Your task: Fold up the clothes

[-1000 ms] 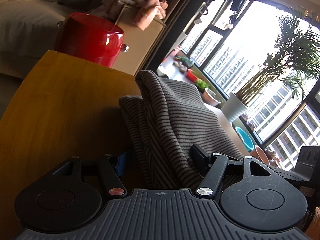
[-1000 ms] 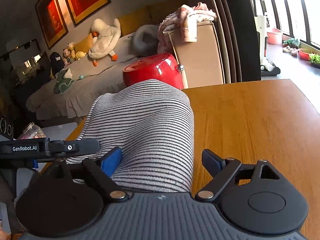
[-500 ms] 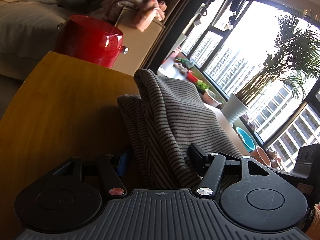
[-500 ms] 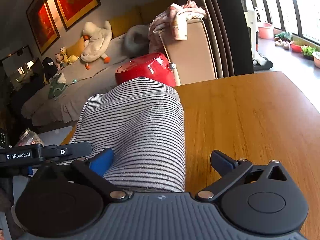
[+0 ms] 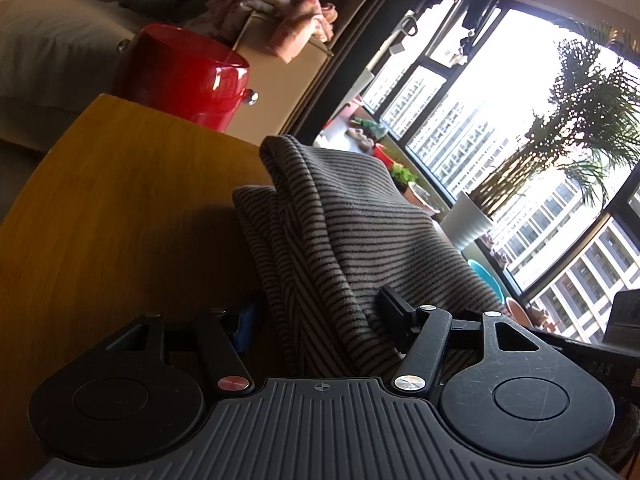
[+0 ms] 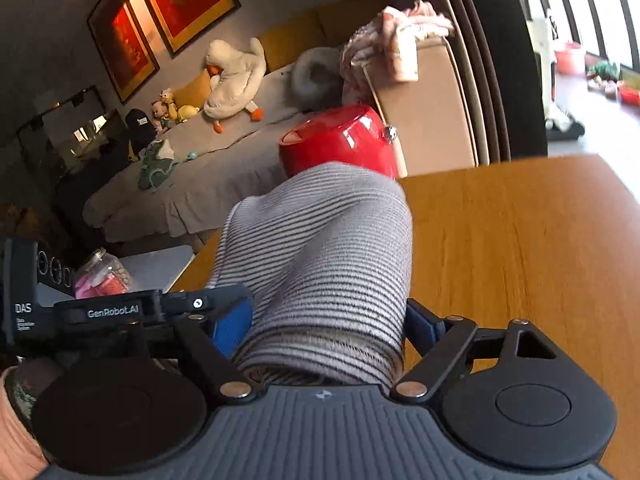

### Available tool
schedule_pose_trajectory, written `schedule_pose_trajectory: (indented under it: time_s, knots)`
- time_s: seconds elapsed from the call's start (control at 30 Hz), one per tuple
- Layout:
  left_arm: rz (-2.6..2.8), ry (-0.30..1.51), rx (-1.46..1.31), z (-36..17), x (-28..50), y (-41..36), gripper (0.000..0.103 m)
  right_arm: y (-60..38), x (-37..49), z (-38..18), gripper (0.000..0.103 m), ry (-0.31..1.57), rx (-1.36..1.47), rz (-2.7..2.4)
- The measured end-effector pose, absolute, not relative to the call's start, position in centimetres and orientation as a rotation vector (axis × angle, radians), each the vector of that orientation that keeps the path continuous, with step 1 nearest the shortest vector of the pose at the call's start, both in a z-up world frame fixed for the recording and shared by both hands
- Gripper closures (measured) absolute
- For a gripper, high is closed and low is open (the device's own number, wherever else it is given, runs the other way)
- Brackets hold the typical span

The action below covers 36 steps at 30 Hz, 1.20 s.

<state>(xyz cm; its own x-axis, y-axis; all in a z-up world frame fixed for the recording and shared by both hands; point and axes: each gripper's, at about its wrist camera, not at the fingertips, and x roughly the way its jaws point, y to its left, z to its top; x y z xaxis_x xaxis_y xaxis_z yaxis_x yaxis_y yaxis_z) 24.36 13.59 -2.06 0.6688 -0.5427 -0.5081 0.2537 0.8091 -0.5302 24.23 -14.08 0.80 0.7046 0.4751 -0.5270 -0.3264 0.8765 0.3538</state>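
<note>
At frame bottom, the left hand-held gripper (image 5: 320, 316) and right hand-held gripper (image 6: 328, 320) are each clamping the striped garment (image 6: 320, 248), which is rising mid-frame above the wooden bench (image 6: 520, 248); a red pot (image 6: 340, 144) is sitting beyond.

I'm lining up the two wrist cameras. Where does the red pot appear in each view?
Left wrist: the red pot sits upper left, beyond the wooden table's far edge.
Right wrist: the red pot is at upper centre, just above the striped garment.
Shared landmark: the cardboard box draped with pink cloth, beside the pot.
</note>
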Motion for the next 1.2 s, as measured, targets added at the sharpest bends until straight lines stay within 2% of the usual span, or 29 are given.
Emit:
schedule_pose_trajectory:
  time_s: [0.2,0.33,0.43,0.5,0.53,0.63,0.8,0.83,0.9,1.0,1.03,1.17,1.2]
  knots:
    - [-0.476,0.707,-0.437,-2.2,24.3,13.3,0.035,-14.0,24.2,-0.1,0.010,0.660,0.186,0.385]
    - [-0.476,0.710,-0.450,-2.3,24.4,13.5,0.035,-14.2,23.6,1.1,0.009,0.613,0.156,0.387]
    - [-0.474,0.709,-0.452,-2.4,24.3,13.5,0.035,-14.5,23.1,2.2,0.018,0.557,0.166,0.391]
    - [-0.473,0.707,-0.450,-2.4,24.2,13.4,0.035,-13.9,23.8,1.8,0.027,0.595,0.117,0.375]
    - [-0.472,0.706,-0.449,-2.4,24.2,13.4,0.035,-13.5,24.1,1.3,0.027,0.619,0.090,0.364]
    - [-0.466,0.704,-0.445,-2.4,24.1,13.3,0.035,-13.8,24.2,0.1,0.022,0.624,0.137,0.352]
    - [-0.460,0.704,-0.445,-2.4,24.0,13.4,0.033,-13.9,23.6,1.3,0.020,0.609,0.131,0.372]
    - [-0.459,0.704,-0.448,-2.5,24.0,13.4,0.033,-13.8,23.4,1.7,0.017,0.606,0.127,0.394]
    - [-0.458,0.704,-0.451,-2.5,24.1,13.4,0.032,-13.1,23.3,1.9,0.001,0.622,0.102,0.440]
    - [-0.457,0.704,-0.451,-2.5,24.1,13.4,0.032,-11.7,23.6,0.9,0.001,0.668,0.027,0.412]
    - [-0.458,0.705,-0.450,-2.5,24.1,13.4,0.032,-11.8,23.6,0.5,0.001,0.670,0.050,0.411]
    - [-0.460,0.708,-0.464,-2.6,24.0,13.6,0.033,-13.1,22.9,2.1,0.022,0.595,0.150,0.413]
    - [-0.462,0.708,-0.466,-2.6,24.0,13.5,0.033,-13.6,22.8,2.7,0.023,0.570,0.161,0.425]
